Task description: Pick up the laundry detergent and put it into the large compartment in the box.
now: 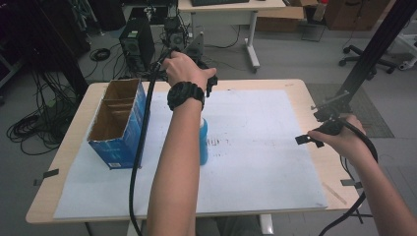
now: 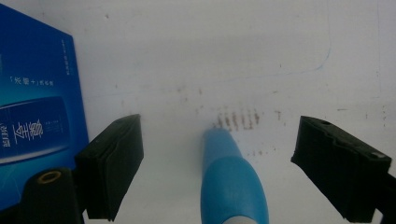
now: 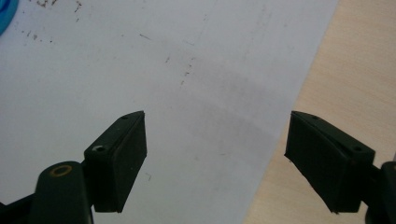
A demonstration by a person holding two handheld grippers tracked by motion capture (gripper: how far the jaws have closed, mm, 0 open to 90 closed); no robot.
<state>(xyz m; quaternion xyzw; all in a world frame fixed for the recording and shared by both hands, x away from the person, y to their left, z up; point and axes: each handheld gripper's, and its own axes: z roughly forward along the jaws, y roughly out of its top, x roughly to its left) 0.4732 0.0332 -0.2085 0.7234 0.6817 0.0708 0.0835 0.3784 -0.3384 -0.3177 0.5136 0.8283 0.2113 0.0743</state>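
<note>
Blue bottle (image 2: 233, 182) sits between your wide-open, empty left gripper (image 2: 219, 163) jaws; closing off-centre could tip it. Right gripper (image 3: 215, 158) open, empty.

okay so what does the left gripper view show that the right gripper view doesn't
Left gripper view: a blue bottle lying between its open jaws, a blue box at the left, and a row of dark marks. Right gripper view: bare wooden table beyond the sheet's edge, nothing between its open jaws. Both: the white sheet under wide-open black jaws.
</note>
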